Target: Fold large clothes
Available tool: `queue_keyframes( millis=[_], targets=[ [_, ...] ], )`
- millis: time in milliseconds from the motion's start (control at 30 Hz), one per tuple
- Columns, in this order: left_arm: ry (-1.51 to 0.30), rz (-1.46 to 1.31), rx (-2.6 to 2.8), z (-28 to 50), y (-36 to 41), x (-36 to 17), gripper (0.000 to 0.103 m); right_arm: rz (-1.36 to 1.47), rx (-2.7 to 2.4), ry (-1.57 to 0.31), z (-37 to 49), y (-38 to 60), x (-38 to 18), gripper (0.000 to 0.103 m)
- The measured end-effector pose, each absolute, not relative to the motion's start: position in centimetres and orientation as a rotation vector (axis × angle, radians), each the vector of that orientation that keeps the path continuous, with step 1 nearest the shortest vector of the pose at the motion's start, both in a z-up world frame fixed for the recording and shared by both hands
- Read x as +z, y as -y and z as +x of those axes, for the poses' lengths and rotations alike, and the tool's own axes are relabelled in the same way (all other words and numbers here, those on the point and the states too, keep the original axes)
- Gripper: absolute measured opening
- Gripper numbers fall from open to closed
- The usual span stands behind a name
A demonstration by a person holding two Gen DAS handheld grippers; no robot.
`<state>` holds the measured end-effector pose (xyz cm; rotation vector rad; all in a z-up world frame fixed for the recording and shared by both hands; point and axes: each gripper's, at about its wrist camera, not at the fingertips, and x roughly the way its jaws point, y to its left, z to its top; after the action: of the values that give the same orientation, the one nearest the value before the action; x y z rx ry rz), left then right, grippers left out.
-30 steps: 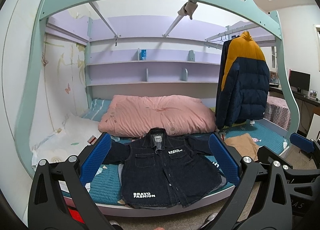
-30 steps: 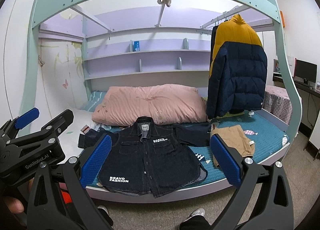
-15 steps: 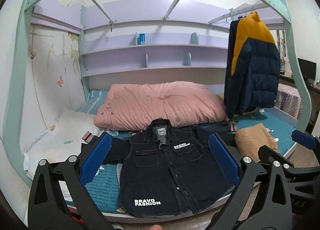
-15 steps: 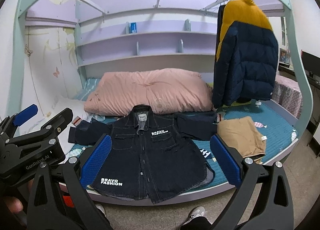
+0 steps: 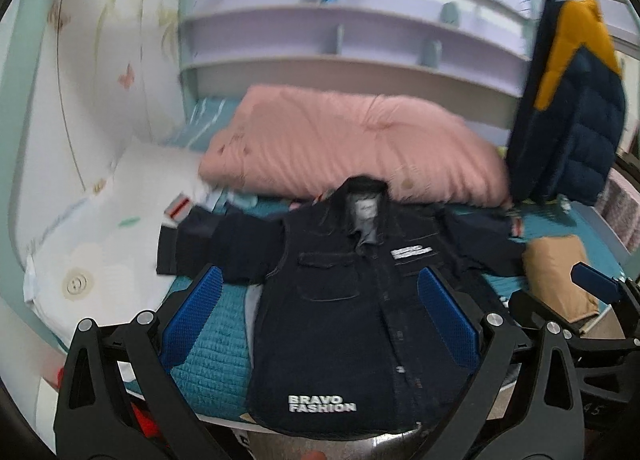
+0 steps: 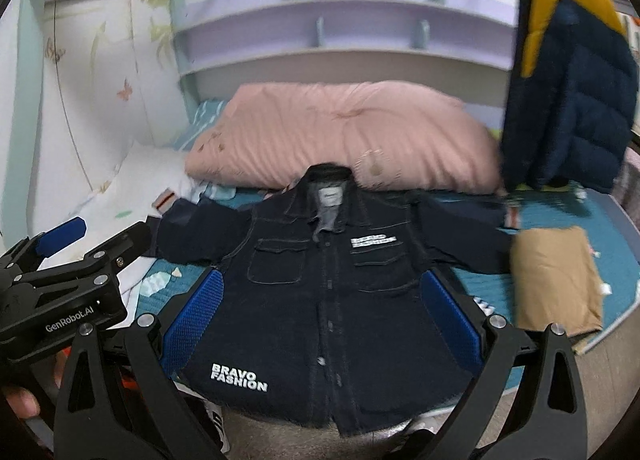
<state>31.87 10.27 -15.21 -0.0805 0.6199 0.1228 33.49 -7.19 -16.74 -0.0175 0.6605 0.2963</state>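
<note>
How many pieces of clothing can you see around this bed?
3. A dark denim jacket lies spread on the bed, a folded tan garment sits beside its sleeve, and a navy-and-yellow puffer jacket hangs above. Others may be hidden.

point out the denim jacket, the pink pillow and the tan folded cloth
denim jacket [image 6: 320,300], right wrist view, front placket
pink pillow [image 6: 340,132], right wrist view, top middle
tan folded cloth [image 6: 554,280], right wrist view, centre of top surface

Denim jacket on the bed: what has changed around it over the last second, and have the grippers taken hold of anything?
Both grippers have moved in toward the bed: the denim jacket now fills more of each view. The left gripper and right gripper remain open and hold nothing. The jacket lies spread flat as before, sleeves out, with the tan garment, pink quilt and hanging puffer jacket unmoved.
</note>
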Motion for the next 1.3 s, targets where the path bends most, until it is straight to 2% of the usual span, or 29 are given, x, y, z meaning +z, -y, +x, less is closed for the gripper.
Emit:
queue_keyframes(
  millis=[367, 600, 633, 667, 700, 733, 800, 900, 1300],
  targets=[
    [-0.804, -0.234, 0.245, 41.5, -22.2, -23.5, 0.098, -0.108, 0.413, -0.792, 45.3, -2.6, -23.7, 0.095],
    [-0.891, -0.376, 0.371, 46.5, -33.2, -30.9, 0.098, -0.136, 0.439, -0.874, 52.0, -7.6, -29.5, 0.094],
    [-0.908, -0.399, 0.382, 46.9, -34.6, -31.7, 0.098, -0.141, 0.447, -0.88, 52.8, -8.2, -30.2, 0.089],
    [-0.911, -0.436, 0.38, 47.3, -36.1, -32.5, 0.098, -0.151, 0.451, -0.893, 53.7, -9.2, -31.1, 0.067],
    [-0.913, -0.455, 0.384, 47.5, -37.1, -33.0, 0.098, -0.157, 0.456, -0.915, 54.6, -9.8, -31.9, 0.05],
    [-0.915, -0.471, 0.403, 47.7, -38.3, -33.6, 0.098, -0.149, 0.472, -0.938, 55.5, -10.4, -32.8, 0.044],
    [-0.907, -0.484, 0.43, 48.0, -40.5, -34.5, 0.098, -0.14, 0.49, -0.974, 56.8, -11.2, -34.3, 0.023],
    [-0.91, -0.517, 0.469, 48.1, -43.1, -36.0, 0.098, -0.118, 0.521, -0.996, 58.1, -12.5, -36.0, 0.013],
    [-0.949, -0.493, 0.483, 51.0, -47.4, -39.8, 0.096, -0.027, 0.578, -1.058, 60.3, -14.5, -39.4, 0.015]
  ],
)
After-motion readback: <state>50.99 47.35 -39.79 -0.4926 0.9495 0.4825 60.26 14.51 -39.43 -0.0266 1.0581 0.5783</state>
